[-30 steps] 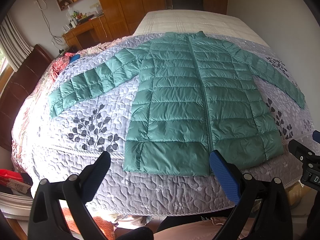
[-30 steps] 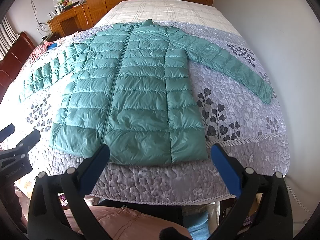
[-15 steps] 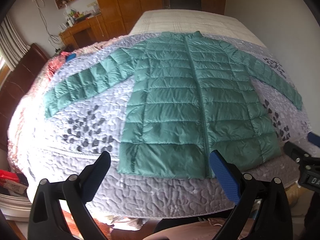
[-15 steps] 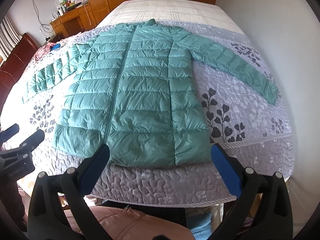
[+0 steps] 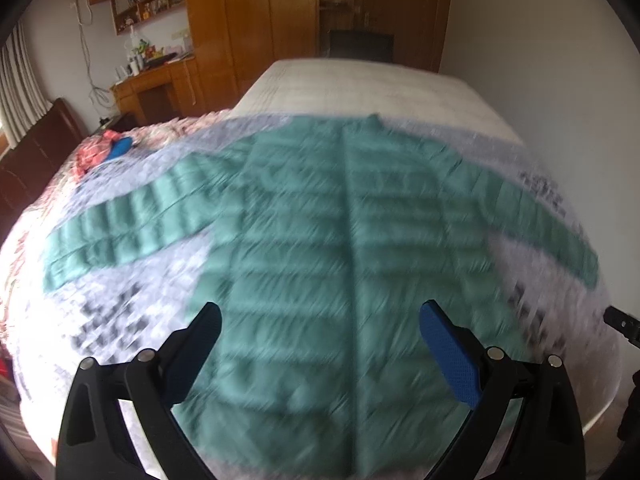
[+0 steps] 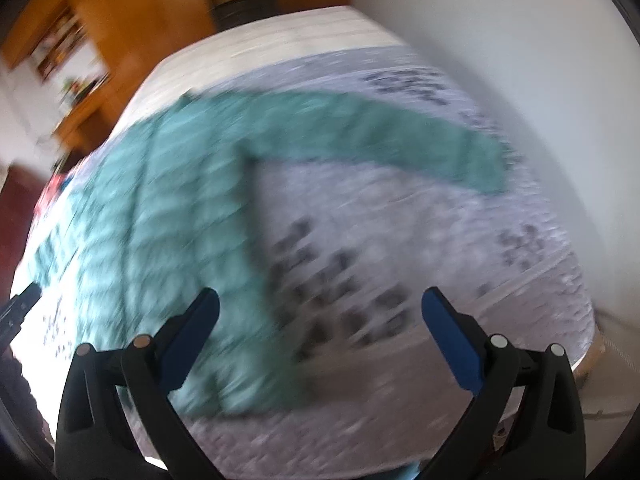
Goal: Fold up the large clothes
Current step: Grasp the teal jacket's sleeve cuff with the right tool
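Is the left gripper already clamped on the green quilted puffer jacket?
No. The left gripper has its jaws spread wide with nothing between them, while the green quilted puffer jacket lies flat on the bed beyond.

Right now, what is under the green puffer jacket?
The grey leaf-print quilt lies under the green puffer jacket, showing on all sides. The part beneath the jacket is covered.

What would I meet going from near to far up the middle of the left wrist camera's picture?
Left gripper → green puffer jacket → grey patterned quilt → bare striped mattress → dark chair → wooden wardrobe.
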A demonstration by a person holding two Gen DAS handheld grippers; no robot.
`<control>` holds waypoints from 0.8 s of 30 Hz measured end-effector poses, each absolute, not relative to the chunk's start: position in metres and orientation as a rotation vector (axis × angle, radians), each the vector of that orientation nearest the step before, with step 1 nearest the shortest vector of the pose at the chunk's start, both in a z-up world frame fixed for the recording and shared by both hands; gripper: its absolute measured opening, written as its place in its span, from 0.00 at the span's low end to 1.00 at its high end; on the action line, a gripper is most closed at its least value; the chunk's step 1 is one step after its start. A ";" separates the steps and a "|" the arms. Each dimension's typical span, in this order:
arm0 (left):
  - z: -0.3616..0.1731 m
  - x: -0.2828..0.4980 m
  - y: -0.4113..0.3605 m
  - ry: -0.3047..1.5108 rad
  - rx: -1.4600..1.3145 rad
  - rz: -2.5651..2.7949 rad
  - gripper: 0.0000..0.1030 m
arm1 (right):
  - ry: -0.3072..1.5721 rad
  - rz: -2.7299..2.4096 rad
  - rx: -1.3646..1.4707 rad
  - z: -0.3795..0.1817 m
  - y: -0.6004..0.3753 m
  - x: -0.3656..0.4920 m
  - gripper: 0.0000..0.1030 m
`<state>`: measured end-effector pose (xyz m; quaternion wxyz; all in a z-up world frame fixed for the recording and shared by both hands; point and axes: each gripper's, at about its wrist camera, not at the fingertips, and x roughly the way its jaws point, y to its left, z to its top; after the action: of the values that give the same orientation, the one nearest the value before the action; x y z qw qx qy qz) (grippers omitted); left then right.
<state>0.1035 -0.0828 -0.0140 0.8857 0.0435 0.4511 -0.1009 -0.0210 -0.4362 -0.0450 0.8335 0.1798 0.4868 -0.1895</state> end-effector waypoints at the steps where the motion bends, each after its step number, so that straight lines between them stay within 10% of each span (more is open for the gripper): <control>1: -0.014 0.111 -0.093 0.944 0.089 -0.219 0.96 | 1.027 -0.430 0.382 -0.047 -0.456 -0.020 0.97; 24: -0.118 0.262 -0.315 1.119 0.136 -0.293 0.92 | 1.230 -0.442 0.571 -0.173 -0.711 0.064 0.97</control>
<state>0.2624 -0.3155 -0.1182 0.8353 0.0640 0.5283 -0.1382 0.0641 -0.7107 -0.1728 0.7564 0.2619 0.5641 -0.2029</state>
